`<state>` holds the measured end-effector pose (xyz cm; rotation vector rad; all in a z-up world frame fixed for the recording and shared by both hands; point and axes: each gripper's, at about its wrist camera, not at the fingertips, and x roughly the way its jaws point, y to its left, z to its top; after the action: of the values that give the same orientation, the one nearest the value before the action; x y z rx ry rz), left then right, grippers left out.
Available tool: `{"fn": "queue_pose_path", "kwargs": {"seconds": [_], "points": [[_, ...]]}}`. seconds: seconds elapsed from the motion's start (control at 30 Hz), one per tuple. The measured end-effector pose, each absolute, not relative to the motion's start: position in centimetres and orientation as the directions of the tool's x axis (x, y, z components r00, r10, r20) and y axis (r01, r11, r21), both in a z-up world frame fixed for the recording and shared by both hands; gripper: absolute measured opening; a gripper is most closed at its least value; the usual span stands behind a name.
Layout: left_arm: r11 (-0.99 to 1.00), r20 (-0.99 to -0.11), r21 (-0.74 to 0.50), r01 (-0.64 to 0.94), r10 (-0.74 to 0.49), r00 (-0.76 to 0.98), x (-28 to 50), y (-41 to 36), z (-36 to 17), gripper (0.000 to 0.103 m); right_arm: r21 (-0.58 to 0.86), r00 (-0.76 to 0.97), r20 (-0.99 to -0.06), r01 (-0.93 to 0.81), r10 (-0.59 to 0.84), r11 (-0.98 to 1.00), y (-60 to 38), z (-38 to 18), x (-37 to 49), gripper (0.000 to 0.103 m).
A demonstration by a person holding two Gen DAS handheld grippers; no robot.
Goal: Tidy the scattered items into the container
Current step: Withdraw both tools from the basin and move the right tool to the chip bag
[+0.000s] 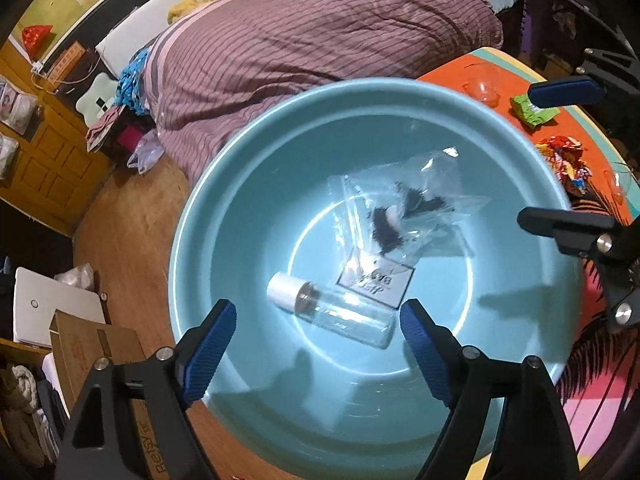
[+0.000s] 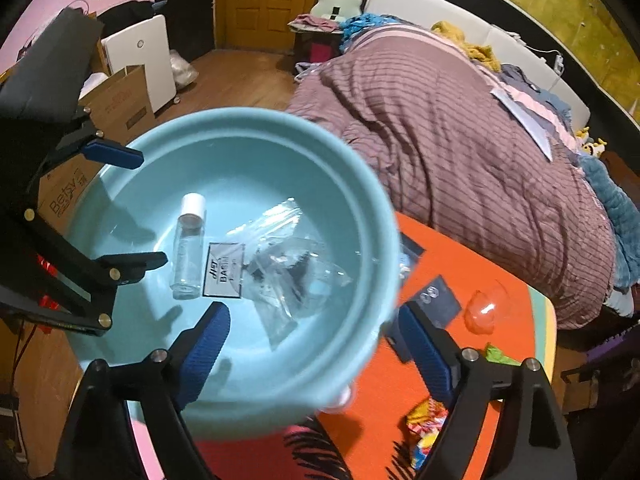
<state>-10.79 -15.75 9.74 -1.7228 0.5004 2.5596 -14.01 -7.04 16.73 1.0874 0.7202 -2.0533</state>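
A teal basin (image 1: 240, 216) (image 2: 360, 200) stands on an orange table. Inside lie a clear bottle with a white cap (image 1: 332, 312) (image 2: 187, 246) and a clear plastic bag with dark contents (image 1: 404, 212) (image 2: 288, 268). My left gripper (image 1: 318, 340) is open and empty, hovering over the basin just above the bottle. My right gripper (image 2: 314, 350) is open and empty, straddling the basin's near rim; it also shows in the left wrist view (image 1: 560, 152). On the table outside lie a green wrapper (image 1: 534, 110) (image 2: 500, 354), a colourful wrapper (image 1: 566, 164) (image 2: 428, 428), a clear orange-tinted cup (image 1: 482, 90) (image 2: 490, 306) and a dark card (image 2: 438, 300).
The orange table (image 2: 400, 392) has a striped edge. A bed with a striped purple quilt (image 1: 304, 52) (image 2: 460, 152) lies right behind it. Cardboard boxes (image 1: 92, 344) (image 2: 120, 100) and a white appliance (image 2: 140, 56) stand on the wooden floor.
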Motion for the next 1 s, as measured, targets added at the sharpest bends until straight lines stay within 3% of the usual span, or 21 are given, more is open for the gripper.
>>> {"fn": "queue_pose_path", "kwargs": {"seconds": [0.27, 0.73, 1.0], "points": [[-0.924, -0.883, 0.28, -0.26, -0.142, -0.448, -11.2, -11.8, 11.8, 0.089, -0.169, -0.452, -0.84, 0.743, -0.299, -0.647, -2.7, 18.2, -14.4, 0.093], [-0.844, -0.853, 0.266, -0.466, 0.019, -0.521, -7.6, -0.9, 15.4, 0.089, -0.192, -0.504, -0.832, 0.655, -0.234, -0.731, 4.8, 19.0, -14.3, 0.093], [-0.812, -0.858, 0.258, -0.523, 0.056, -0.51, -6.4, 2.9, 14.8, 0.089, -0.169, -0.51, -0.831, 0.612, -0.222, -0.773, 9.1, 18.9, -13.9, 0.093]]}}
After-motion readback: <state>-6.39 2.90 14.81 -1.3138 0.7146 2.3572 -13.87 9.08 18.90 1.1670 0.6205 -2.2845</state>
